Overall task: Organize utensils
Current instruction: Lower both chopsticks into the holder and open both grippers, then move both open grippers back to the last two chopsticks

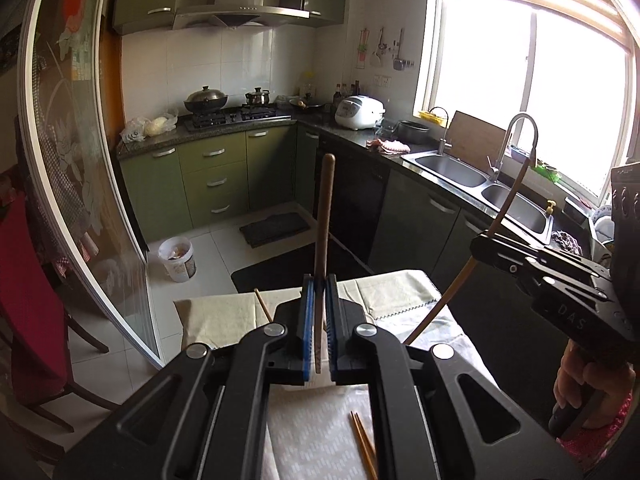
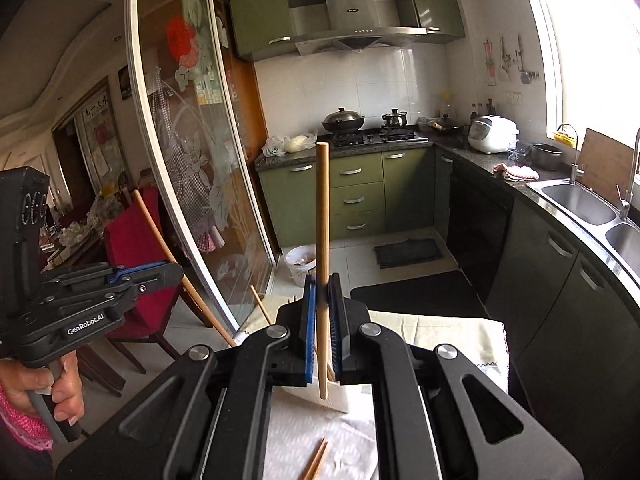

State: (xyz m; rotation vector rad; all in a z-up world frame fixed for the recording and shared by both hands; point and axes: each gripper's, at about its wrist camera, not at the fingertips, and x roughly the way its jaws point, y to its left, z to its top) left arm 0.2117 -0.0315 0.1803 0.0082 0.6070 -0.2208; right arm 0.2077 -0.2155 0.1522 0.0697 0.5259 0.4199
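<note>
My left gripper (image 1: 319,286) is shut on a wooden chopstick (image 1: 325,216) that stands upright above the cloth-covered table (image 1: 400,292). My right gripper (image 2: 322,286) is shut on a second wooden chopstick (image 2: 322,208), also upright. Each gripper shows in the other's view: the right one (image 1: 480,244) at the right with its chopstick (image 1: 508,204), the left one (image 2: 176,270) at the left with its chopstick (image 2: 160,236). A pair of chopsticks (image 1: 362,440) lies on the patterned mat (image 1: 312,428) below my grippers; it also shows in the right wrist view (image 2: 316,460). Another stick (image 1: 263,304) pokes up behind the left gripper.
The table stands at a kitchen doorway. A glass sliding door (image 2: 188,152) and a red chair (image 2: 136,240) are at the left. Green cabinets, a stove (image 1: 236,114), a rice cooker (image 1: 358,110) and a double sink (image 1: 480,180) line the far and right sides. A white bucket (image 1: 178,258) stands on the floor.
</note>
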